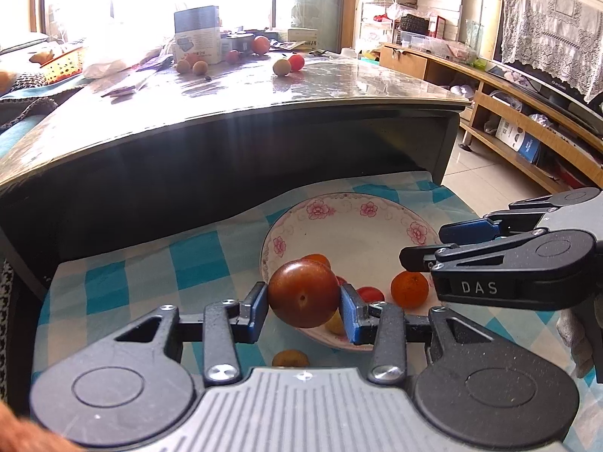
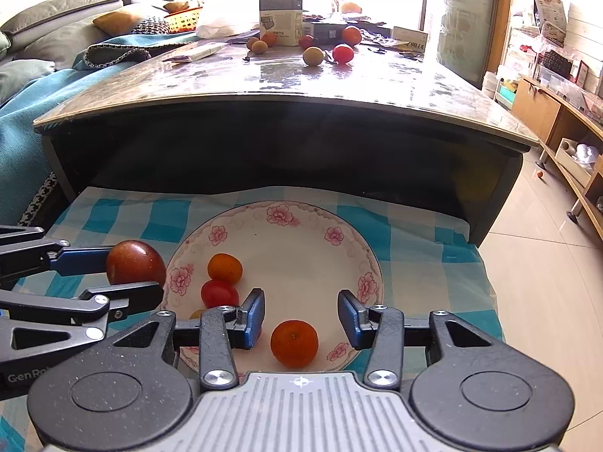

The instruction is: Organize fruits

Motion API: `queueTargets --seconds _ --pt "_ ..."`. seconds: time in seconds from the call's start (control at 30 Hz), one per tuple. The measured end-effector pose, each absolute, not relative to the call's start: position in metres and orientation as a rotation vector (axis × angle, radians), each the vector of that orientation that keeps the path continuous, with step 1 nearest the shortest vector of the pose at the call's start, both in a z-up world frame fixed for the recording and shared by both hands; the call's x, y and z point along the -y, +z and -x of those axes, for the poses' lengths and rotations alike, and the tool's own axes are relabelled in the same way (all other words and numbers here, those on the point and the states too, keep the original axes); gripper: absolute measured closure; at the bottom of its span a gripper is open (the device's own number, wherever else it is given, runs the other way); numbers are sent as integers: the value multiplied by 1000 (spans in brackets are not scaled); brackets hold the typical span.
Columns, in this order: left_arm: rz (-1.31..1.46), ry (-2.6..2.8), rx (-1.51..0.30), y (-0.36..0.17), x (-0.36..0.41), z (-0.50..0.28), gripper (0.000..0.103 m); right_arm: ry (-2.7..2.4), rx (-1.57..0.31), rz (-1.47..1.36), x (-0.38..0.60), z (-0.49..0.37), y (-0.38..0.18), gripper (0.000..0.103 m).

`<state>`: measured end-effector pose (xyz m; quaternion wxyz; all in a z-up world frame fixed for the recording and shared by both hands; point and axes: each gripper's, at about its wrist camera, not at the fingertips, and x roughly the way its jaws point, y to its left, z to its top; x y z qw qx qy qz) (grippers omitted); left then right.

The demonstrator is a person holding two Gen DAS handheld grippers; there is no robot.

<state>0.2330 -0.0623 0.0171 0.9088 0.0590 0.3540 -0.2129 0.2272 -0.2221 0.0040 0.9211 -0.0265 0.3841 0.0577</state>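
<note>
My left gripper point(image 1: 303, 305) is shut on a dark red plum point(image 1: 303, 293) and holds it over the near left rim of a white floral plate point(image 1: 361, 233). The plum also shows in the right wrist view point(image 2: 133, 261), beside the plate point(image 2: 301, 226). My right gripper point(image 2: 300, 318) is open and empty, hovering over the plate above a small orange point(image 2: 294, 342). In the plate lie another small orange point(image 2: 225, 267), a red tomato point(image 2: 219, 293) and a partly hidden yellow fruit point(image 1: 335, 324). A small orange fruit point(image 1: 290, 358) lies on the cloth below the left gripper.
The plate sits on a blue-and-white checked cloth point(image 2: 414, 233) on a low surface in front of a taller glossy table point(image 2: 286, 79). Several fruits point(image 2: 312, 54) and a box point(image 2: 280, 17) stand on that table. A sofa point(image 2: 56, 19) is left, wooden shelving point(image 1: 527, 113) right.
</note>
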Motion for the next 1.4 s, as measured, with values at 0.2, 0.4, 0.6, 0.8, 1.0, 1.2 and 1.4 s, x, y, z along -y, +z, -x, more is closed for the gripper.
queueTargets --seconds 0.2,0.4,0.6,0.8,1.0,1.2,1.4 --pt "-98 -423 -730 24 52 -217 54 126 -780 38 220 -211 12 64" --pt "-79 -439 -718 31 49 -198 54 131 -788 29 220 -191 15 64" --pt "-101 -442 -753 22 47 -182 54 144 -807 32 215 -177 11 64" --pt "-80 -458 -725 28 41 -174 54 150 -808 18 218 -165 13 64" --pt "-100 -469 -781 1 46 -179 54 147 -822 3 221 -163 9 64" --pt "-175 -479 -853 -33 62 -176 55 154 -836 9 223 -165 4 64" --pt "-180 -470 -847 -31 67 -180 58 158 -846 14 224 -167 1 64"
